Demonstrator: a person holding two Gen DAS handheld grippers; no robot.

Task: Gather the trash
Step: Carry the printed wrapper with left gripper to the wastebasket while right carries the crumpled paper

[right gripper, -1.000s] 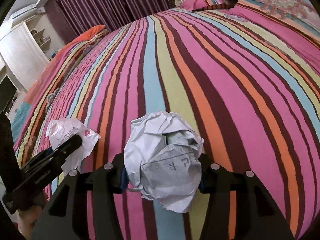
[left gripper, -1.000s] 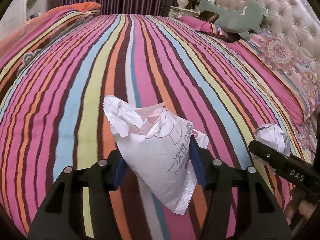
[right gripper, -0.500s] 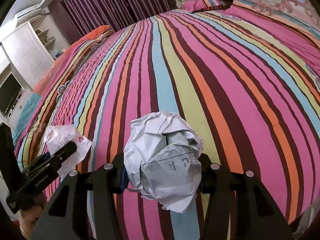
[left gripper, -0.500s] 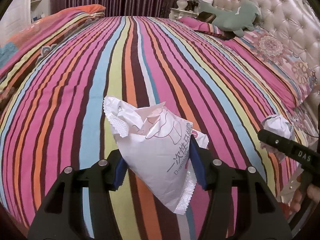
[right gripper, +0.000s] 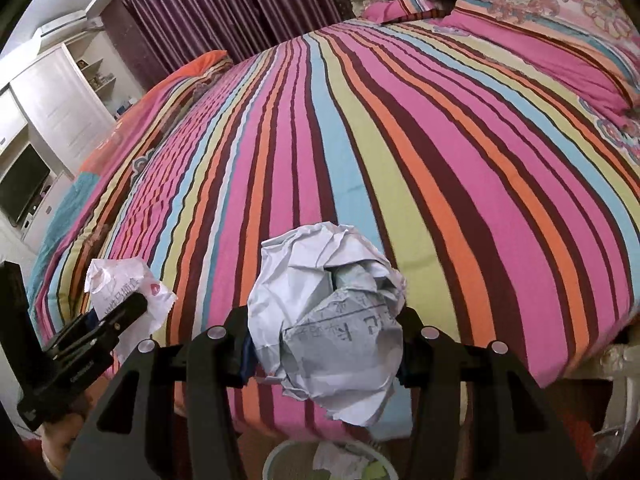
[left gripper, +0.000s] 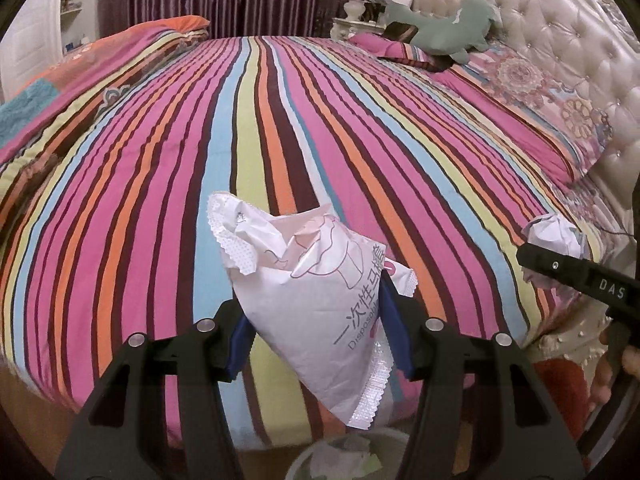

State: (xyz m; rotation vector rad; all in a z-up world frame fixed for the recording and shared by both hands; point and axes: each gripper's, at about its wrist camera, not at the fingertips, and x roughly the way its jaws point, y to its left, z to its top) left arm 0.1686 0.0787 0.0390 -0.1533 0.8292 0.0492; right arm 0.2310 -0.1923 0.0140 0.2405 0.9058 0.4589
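- Left claw (left gripper: 314, 336): clamped on the wrapper (left gripper: 316, 300), a white printed packet with a serrated seal, held mid-body between the blue pads (left gripper: 394, 328). Top flap stands above the claw, bottom corner hangs below.
- Right claw (right gripper: 322, 344): clamped on the paper ball (right gripper: 328, 316), crumpled sheet with faint print, gripped across its widest part.
- Both items are in the air off the near edge of the bed (left gripper: 280, 120), not touching the cover.
- Bin (left gripper: 340, 458): pale round rim at the bottom of both wrist views, scraps already inside. Wrapper's low corner sits just above the rim; ball is above it too.
- Handling, my read: both very light and soft. Wrapper film is thin and likely slick, so a mid-body pinch beats an edge grab; the flap may catch a pad on release. Ball is springy and crushes easily; a centre grip is fine, no need for force.
- Risk: light paper can drift or cling, so release low over the bin.
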